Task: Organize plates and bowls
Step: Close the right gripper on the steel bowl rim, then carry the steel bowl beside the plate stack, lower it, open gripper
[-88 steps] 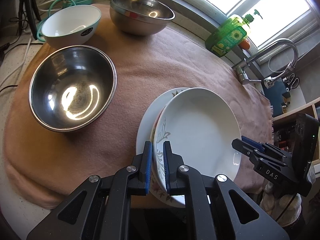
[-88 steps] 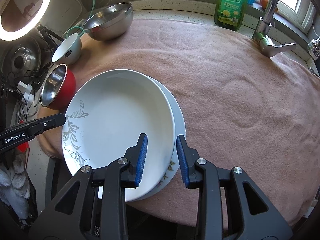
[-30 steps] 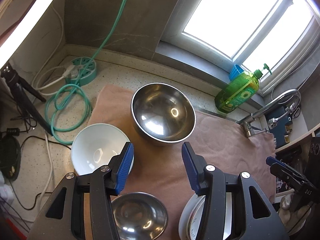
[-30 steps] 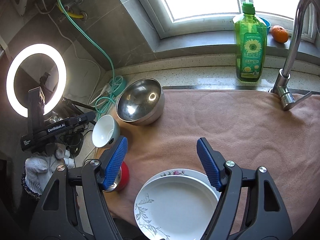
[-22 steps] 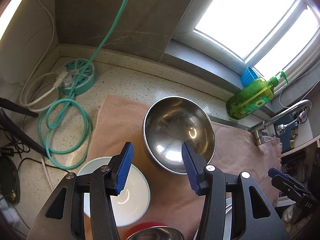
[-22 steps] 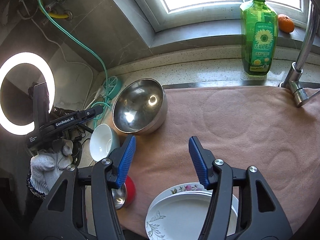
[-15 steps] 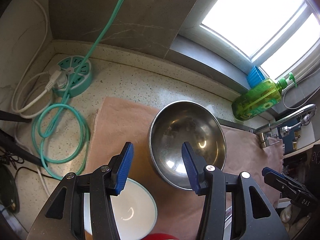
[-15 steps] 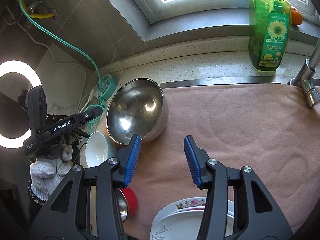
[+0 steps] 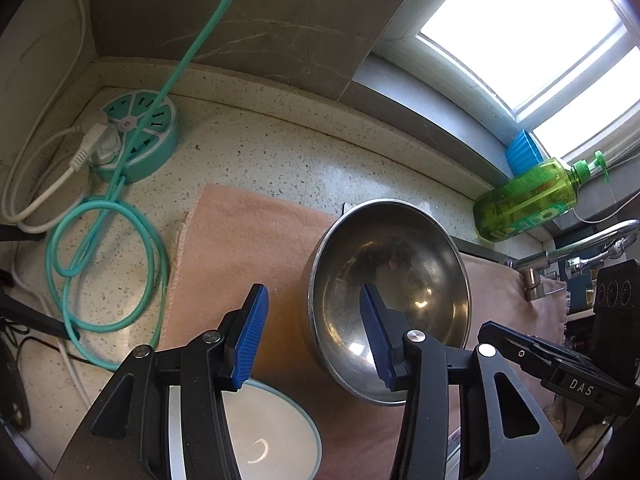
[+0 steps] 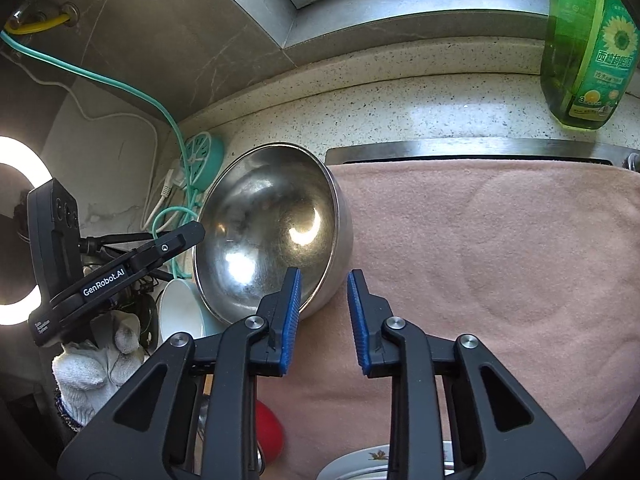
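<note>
The left gripper [image 9: 312,336] has its jaws partly spread and closing, straddling the near-left rim of the steel bowl [image 9: 396,280] without clearly pressing it. The right gripper [image 10: 322,316] is closing too, its jaws narrowly apart across the bowl's near rim at six o'clock; whether the pads touch the metal I cannot tell. The bowl sits on the pink cloth [image 10: 500,248] over the table. A white bowl [image 9: 276,436] at seven o'clock in the left view is half hidden by the gripper's frame (a red bowl [image 10: 270,426] and a floral plate [image 10: 376,458] are cut off below). Both grippers point steeply down; a gloved hand [image 10: 96,356] carries the left one.
</note>
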